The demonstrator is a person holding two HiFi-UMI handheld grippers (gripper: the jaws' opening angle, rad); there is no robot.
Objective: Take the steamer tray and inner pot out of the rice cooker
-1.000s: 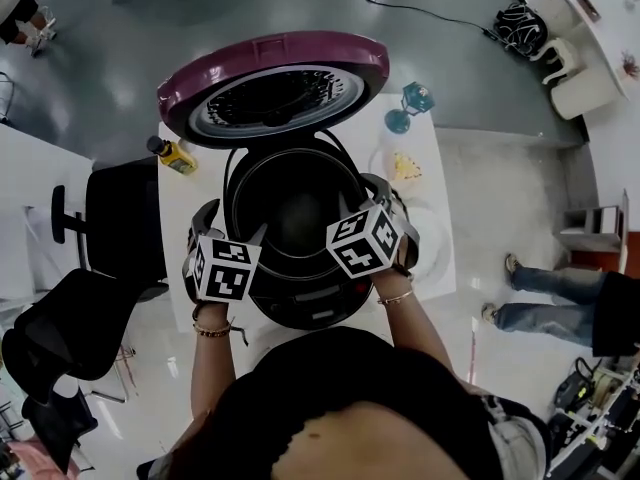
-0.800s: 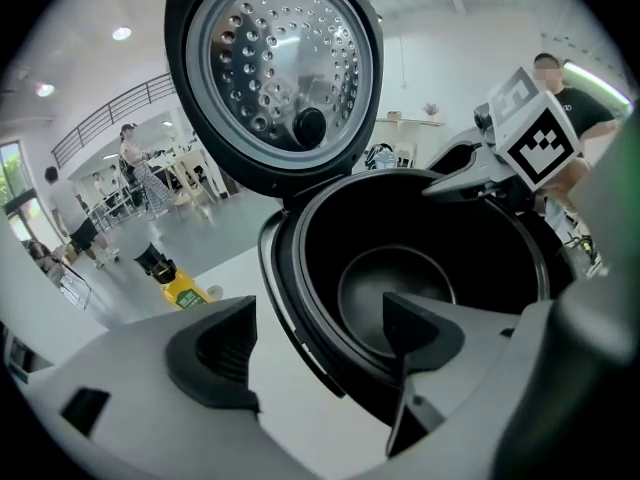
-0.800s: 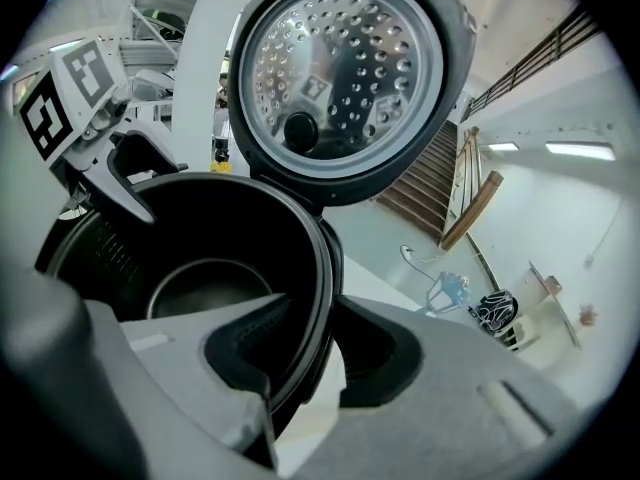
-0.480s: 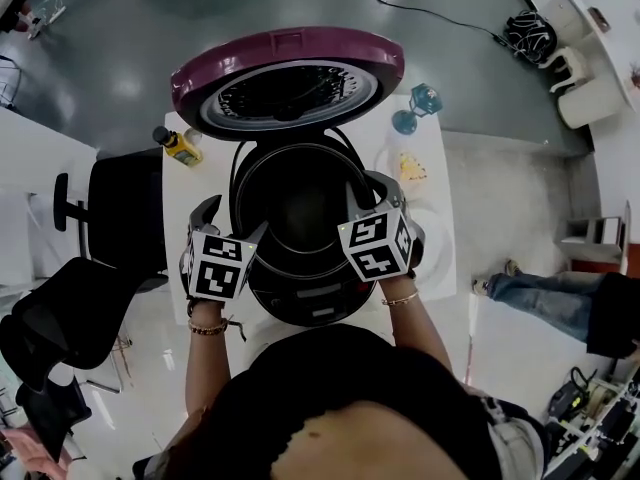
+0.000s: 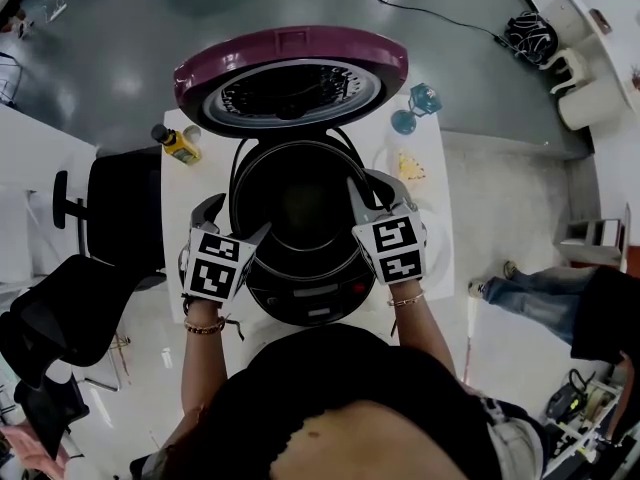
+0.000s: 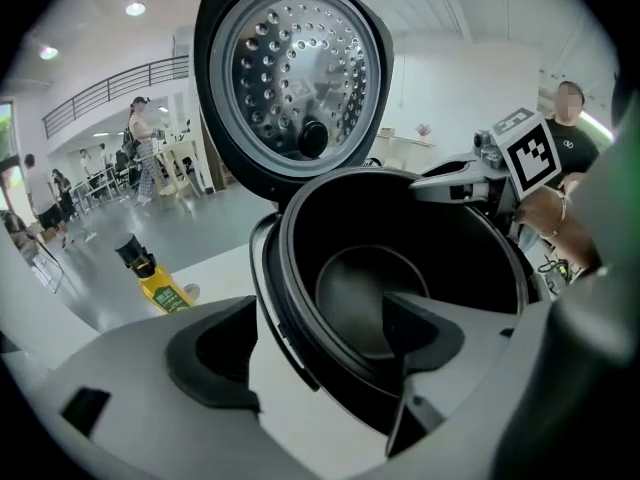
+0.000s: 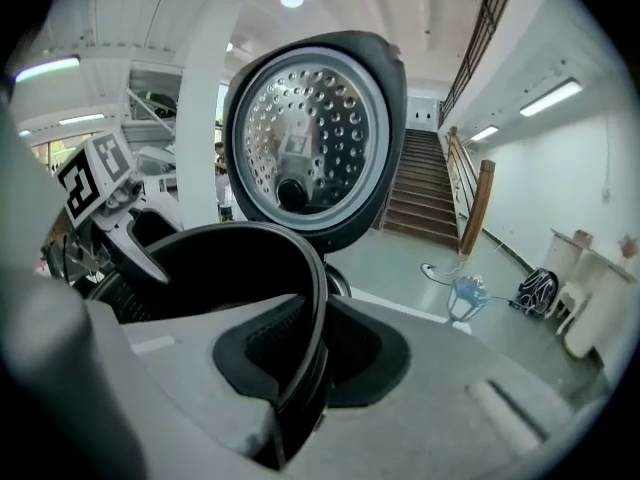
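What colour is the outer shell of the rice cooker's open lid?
The lid is purplish pink, clearest in the head view.

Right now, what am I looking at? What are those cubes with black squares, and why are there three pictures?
A person holds a pinching tool, called a gripper, in each hand; the patterned cubes are part of them. One picture comes from a camera on the person's head, looking down. The other two come from cameras riding on the grippers. On the white table stands a rice cooker with its purple lid open, near a yellow bottle and a blue glass. The right gripper has just been closing its jaws and pinches the black pot by its rim. The left gripper has one jaw either side of the rim, not squeezing.
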